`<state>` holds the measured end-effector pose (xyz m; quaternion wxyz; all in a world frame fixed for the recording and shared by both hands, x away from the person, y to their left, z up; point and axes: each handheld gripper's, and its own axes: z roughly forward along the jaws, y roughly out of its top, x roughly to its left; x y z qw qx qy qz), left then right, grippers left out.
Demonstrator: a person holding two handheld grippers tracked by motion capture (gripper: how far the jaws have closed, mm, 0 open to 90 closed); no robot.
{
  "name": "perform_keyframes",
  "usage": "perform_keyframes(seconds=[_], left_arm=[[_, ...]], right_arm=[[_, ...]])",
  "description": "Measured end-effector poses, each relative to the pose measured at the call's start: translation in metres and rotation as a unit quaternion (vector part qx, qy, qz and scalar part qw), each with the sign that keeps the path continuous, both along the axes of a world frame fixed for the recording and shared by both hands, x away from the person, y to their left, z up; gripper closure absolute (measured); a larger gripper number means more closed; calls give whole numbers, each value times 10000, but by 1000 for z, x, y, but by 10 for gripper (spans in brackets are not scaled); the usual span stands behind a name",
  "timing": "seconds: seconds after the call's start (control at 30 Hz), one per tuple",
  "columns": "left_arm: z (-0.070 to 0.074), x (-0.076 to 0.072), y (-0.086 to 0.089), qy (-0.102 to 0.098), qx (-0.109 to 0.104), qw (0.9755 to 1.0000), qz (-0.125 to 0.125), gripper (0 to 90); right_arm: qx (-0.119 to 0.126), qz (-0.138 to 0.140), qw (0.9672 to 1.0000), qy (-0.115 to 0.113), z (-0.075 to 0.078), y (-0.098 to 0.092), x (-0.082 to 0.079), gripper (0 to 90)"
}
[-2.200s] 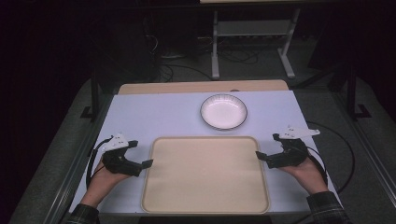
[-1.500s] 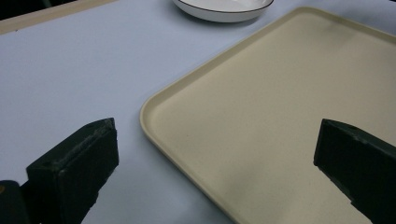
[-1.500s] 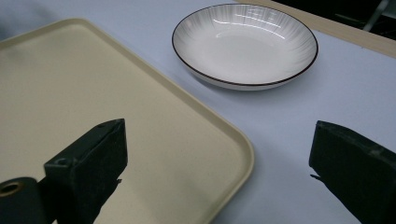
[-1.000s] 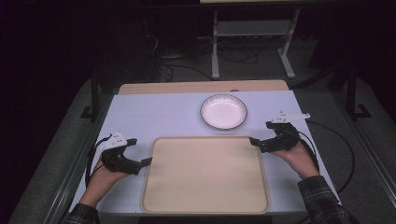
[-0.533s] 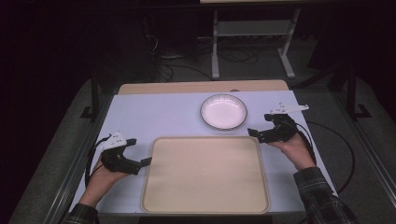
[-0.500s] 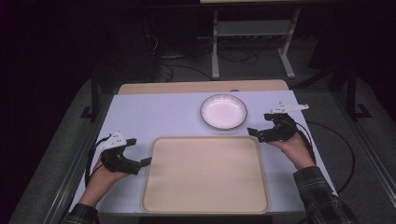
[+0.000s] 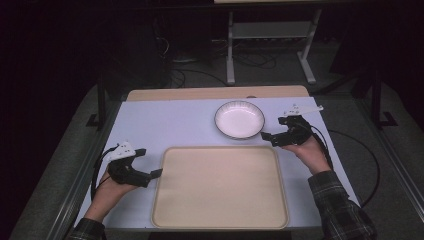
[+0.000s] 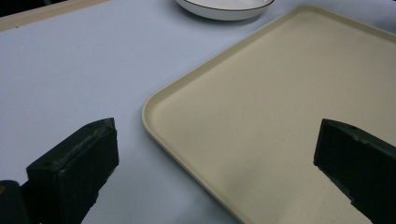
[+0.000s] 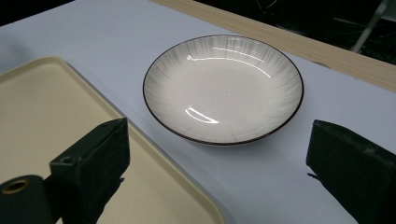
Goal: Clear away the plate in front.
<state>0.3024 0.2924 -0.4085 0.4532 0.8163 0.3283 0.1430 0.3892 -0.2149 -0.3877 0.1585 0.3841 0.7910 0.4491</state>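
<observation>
1. The right gripper [image 7: 272, 136] is hovering in the right middle of the high view with its jaws spread wide and nothing between them, pointing at the white plate [image 7: 239, 119], which is sitting on the pale table [image 7: 165, 120] in the upper centre, just beyond the far edge of the beige tray [image 7: 220, 185].
2. In the right gripper view the plate [image 9: 223, 88] is lying in the upper middle of the frame, ahead of the two black jaws and apart from them, with the tray's corner [image 9: 42, 112] at the lower left.
3. The left gripper [image 7: 150, 175] is resting at the lower left of the high view, jaws likewise spread and empty, its tips just beside the tray's left edge; in its own view the tray [image 8: 275, 116] is spanning the right of the frame.
4. Judging the risks: the plate's rim is low and sloping, so a jaw coming in too high is likely to slide off or push the plate toward the table's far edge.
5. A shallow one-sided pinch may let the plate tilt and slip during lifting.
6. Carrying it low may knock it against the tray's raised lip.
</observation>
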Motion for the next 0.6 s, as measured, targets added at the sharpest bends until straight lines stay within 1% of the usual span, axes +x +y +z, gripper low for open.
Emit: perform_keyframes(seconds=[0.23,0.6], left_arm=[[0,0,0,-7,4,10000,4,0],[0,0,1,-7,-11,10000,14,0]], right_arm=[[67,10,10000,31,0,4,9,55],[35,14,10000,81,-1,8,22,55]])
